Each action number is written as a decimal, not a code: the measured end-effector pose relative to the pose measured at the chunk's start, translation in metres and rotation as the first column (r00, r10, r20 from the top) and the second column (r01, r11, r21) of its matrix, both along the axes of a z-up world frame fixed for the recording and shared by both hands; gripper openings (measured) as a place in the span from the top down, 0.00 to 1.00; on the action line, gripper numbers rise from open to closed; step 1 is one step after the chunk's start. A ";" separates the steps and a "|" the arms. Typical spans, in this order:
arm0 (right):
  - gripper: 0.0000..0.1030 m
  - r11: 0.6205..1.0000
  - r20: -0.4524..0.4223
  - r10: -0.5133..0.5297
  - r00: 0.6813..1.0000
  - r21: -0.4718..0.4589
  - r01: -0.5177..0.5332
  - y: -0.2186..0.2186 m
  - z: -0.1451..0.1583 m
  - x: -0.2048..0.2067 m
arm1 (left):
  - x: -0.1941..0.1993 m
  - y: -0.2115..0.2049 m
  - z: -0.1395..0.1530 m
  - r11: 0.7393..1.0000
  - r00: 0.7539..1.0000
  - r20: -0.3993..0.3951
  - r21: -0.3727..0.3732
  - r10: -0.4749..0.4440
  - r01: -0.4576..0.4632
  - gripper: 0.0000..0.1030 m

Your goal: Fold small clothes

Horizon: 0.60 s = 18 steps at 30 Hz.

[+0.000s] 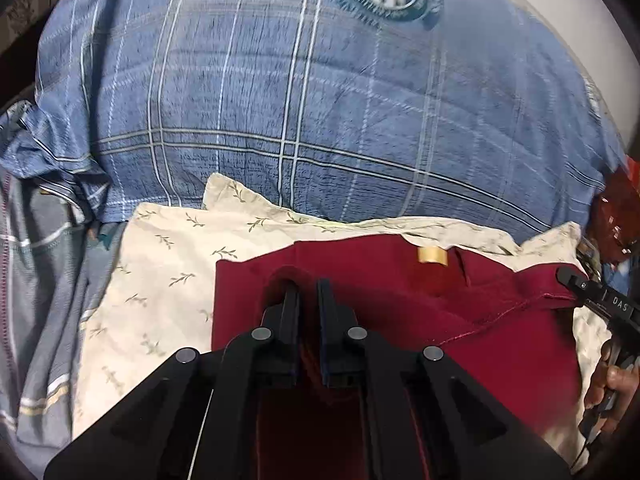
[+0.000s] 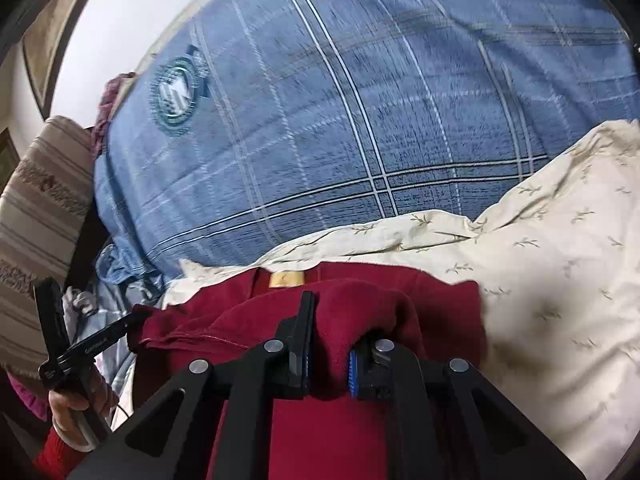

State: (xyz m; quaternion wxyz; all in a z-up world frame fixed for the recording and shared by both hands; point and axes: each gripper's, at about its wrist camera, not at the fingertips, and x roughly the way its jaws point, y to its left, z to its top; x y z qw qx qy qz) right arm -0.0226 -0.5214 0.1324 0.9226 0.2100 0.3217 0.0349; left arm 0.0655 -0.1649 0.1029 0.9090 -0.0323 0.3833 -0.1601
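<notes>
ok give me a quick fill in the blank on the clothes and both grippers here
1. Both grippers are shut on the ____ garment.
2. That garment lies on a cream cloth printed with small ____.
3. The label at its neck is ____ in colour.
4. The big checked cover behind is ____.

Missing words: red; sprigs; gold; blue

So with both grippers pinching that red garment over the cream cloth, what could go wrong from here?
1. The right gripper holds a thick bunch of the red garment, while the left gripper pinches a thin edge; uneven grips could skew the fold.
2. The thin edge in the left gripper may slip free.
3. The garment lies on the loose cream leaf-print cloth, which could drag or wrinkle along with it.
</notes>
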 end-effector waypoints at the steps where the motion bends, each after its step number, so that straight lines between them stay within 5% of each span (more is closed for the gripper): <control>1: 0.87 1.000 -0.010 -0.012 1.000 0.022 0.012 -0.004 -0.007 0.010 | 0.004 -0.001 -0.003 1.000 1.000 -0.006 -0.003 0.002 -0.002 0.95; 5: 0.78 0.992 -0.119 -0.011 0.993 0.120 0.025 -0.023 -0.029 0.038 | 0.024 -0.005 -0.017 1.000 0.998 -0.061 0.002 -0.009 0.009 0.90; 8: 0.69 0.979 -0.066 -0.008 0.998 0.202 0.021 -0.034 -0.017 0.024 | 0.025 -0.001 -0.016 0.999 0.994 -0.101 -0.022 -0.044 0.042 0.80; 9: 0.64 0.978 -0.050 -0.011 0.999 0.205 0.021 -0.034 -0.011 0.018 | 0.021 0.002 -0.011 0.998 0.994 -0.089 -0.038 -0.055 0.052 0.73; 10: 0.48 0.984 -0.022 -0.040 0.999 0.171 0.043 -0.032 -0.001 0.007 | 0.017 0.004 -0.005 0.998 0.996 -0.072 -0.046 -0.057 0.053 0.55; 12: 0.40 0.993 0.028 -0.076 0.997 0.095 0.073 -0.027 0.015 -0.007 | 0.006 0.012 0.010 0.999 1.000 0.011 -0.036 0.001 -0.001 0.17; 14: 0.40 0.995 0.050 -0.071 0.996 0.077 0.067 -0.025 0.023 -0.013 | -0.003 0.021 0.022 0.996 0.994 0.101 -0.083 0.035 -0.026 0.15; 18: 0.41 0.999 -0.017 -0.030 0.999 -0.022 0.030 -0.004 0.020 0.003 | 0.008 0.010 0.016 1.000 0.999 0.044 -0.010 0.023 -0.023 0.15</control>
